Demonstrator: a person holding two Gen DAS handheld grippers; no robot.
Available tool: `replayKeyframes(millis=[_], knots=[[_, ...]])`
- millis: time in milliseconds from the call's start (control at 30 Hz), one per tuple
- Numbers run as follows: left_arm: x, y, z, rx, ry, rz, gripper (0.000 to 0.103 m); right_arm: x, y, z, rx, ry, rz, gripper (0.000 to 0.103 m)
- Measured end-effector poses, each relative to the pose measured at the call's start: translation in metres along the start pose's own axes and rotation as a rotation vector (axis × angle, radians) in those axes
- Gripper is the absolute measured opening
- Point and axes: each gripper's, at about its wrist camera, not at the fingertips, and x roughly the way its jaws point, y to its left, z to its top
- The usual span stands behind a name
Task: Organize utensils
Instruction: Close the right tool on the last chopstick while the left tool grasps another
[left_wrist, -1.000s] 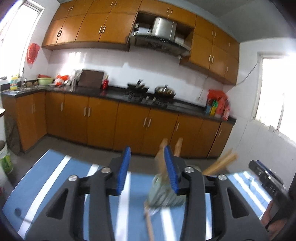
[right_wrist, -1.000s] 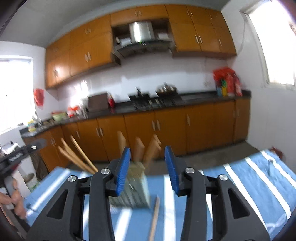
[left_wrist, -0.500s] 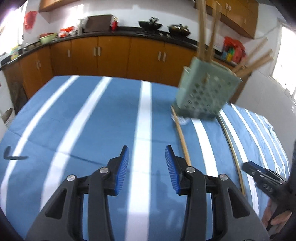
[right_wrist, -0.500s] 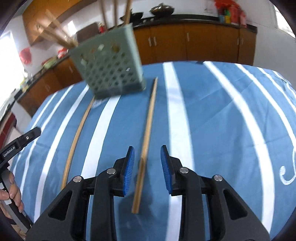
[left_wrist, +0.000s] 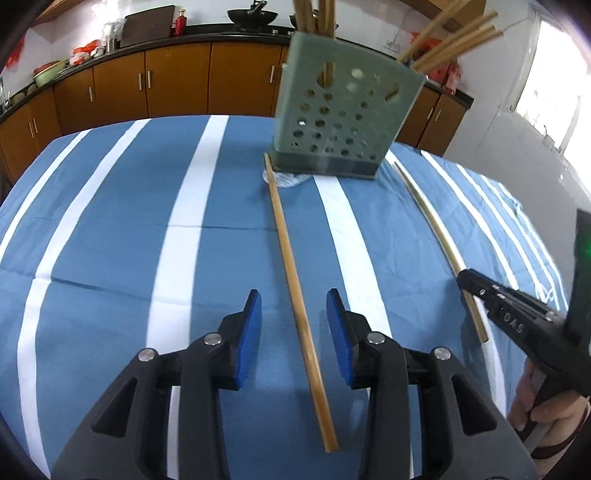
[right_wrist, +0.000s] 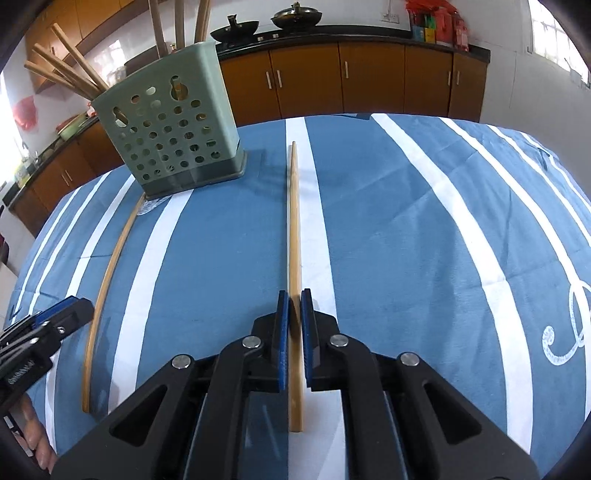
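Observation:
A green perforated utensil holder (left_wrist: 343, 114) (right_wrist: 173, 125) stands on the blue striped cloth with several wooden sticks in it. Two wooden chopsticks lie on the cloth. My left gripper (left_wrist: 293, 326) is open with one chopstick (left_wrist: 295, 280) lying between its fingers, untouched. My right gripper (right_wrist: 294, 325) is shut on the other chopstick (right_wrist: 293, 229) near its close end, low on the cloth. In the left wrist view that chopstick (left_wrist: 436, 229) lies to the right under the right gripper's tip (left_wrist: 476, 284). In the right wrist view the left one's chopstick (right_wrist: 110, 269) curves at the left.
The table is covered by a blue cloth with white stripes (left_wrist: 110, 229). Kitchen cabinets (right_wrist: 369, 81) and a counter with pans stand behind. The left gripper's tip (right_wrist: 55, 321) shows at the right wrist view's left edge.
Both grippers have dropped low to the cloth and moved onto the chopsticks. The right gripper has closed on its chopstick. The left gripper now straddles its chopstick.

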Motion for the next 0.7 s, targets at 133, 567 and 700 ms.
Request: replayKeyframes(millis=[133,567,700], knots=[[0.011,-0.007,-0.001,0.023,0.005,0.051,0.018,0.000,0.002,0.000,-0.006,0.000,0.004,0.007],[0.015,0.048,0.020,-0.069,-0.013,0.162,0.008,0.003,0.008,0.004,-0.059,0.002,-0.002,0.008],[0.016,0.070,0.028,-0.093,-0.025,0.175,0.008,0.009,0.003,0.014,-0.056,-0.016,-0.036,0.007]])
